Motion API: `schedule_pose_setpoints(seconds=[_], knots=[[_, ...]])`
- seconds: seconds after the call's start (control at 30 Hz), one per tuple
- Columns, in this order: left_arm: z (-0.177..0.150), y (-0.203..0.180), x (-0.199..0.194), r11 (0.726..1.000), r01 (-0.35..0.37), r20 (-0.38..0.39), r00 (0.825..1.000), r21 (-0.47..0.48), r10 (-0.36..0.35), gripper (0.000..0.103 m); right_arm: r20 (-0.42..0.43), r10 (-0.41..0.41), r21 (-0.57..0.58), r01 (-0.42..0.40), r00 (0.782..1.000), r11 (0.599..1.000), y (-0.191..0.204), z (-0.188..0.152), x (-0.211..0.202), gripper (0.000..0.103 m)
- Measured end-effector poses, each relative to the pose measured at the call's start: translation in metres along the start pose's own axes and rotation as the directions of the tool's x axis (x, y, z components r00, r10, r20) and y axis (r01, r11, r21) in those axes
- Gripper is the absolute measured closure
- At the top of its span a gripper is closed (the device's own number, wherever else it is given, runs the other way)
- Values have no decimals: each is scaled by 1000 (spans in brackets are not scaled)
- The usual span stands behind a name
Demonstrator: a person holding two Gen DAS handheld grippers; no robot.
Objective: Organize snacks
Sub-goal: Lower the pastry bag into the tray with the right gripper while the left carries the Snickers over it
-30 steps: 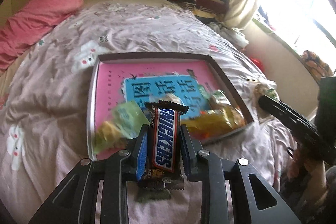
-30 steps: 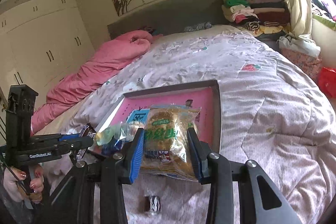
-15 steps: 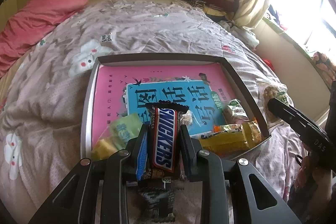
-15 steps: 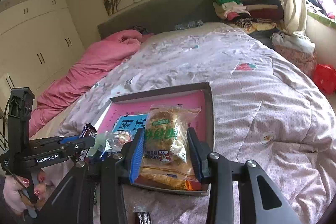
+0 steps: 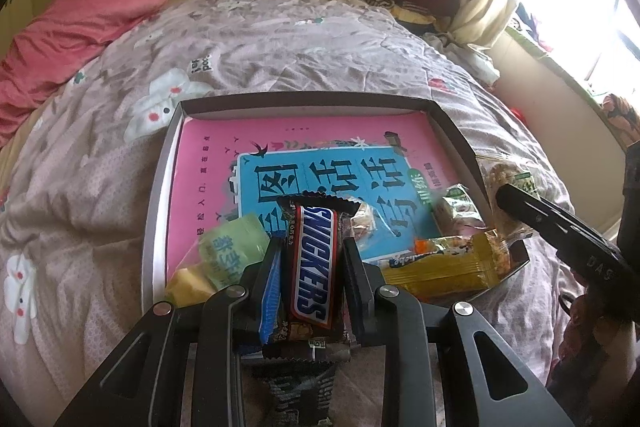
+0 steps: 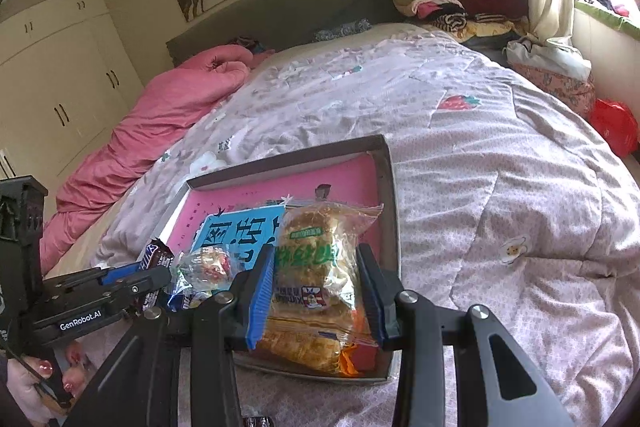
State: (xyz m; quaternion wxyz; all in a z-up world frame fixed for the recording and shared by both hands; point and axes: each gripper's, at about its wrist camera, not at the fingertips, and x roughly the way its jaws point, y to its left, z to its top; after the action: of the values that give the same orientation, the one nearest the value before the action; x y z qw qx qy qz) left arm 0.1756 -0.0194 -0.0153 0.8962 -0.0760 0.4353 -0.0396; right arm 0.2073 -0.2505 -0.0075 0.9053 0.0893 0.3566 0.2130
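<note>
Black left tongs (image 5: 312, 267) gripping Snickers (image 5: 314, 259), right tongs (image 6: 320, 291) seemingly clamping pastry (image 6: 316, 275)

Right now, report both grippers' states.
Left gripper: closed on the Snickers bar.
Right gripper: closed on the bagged pastry.

My left gripper (image 5: 311, 259) clamps a Snickers bar (image 5: 314, 261) upright between both fingers, its top end over the near edge of the box lid (image 5: 158, 203). The lid lies on the floral quilt (image 5: 280, 39), its pink and blue floor printed with Chinese characters. Inside it, a green packet (image 5: 234, 251) lies left of the bar and a yellow packet (image 5: 444, 267) to the right. A dark candy wrapper (image 5: 304, 393) lies on the quilt below my fingers. My right gripper (image 5: 560, 227) reaches in from the right edge.
</note>
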Motion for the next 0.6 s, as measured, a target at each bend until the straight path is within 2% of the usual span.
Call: schedule_pose_setpoints(seconds=[0.6], knots=[[-1, 4, 6, 1000, 2, -13, 1000, -26, -2, 74, -70, 17, 19, -16, 997, 1000, 1, -9, 20, 61]])
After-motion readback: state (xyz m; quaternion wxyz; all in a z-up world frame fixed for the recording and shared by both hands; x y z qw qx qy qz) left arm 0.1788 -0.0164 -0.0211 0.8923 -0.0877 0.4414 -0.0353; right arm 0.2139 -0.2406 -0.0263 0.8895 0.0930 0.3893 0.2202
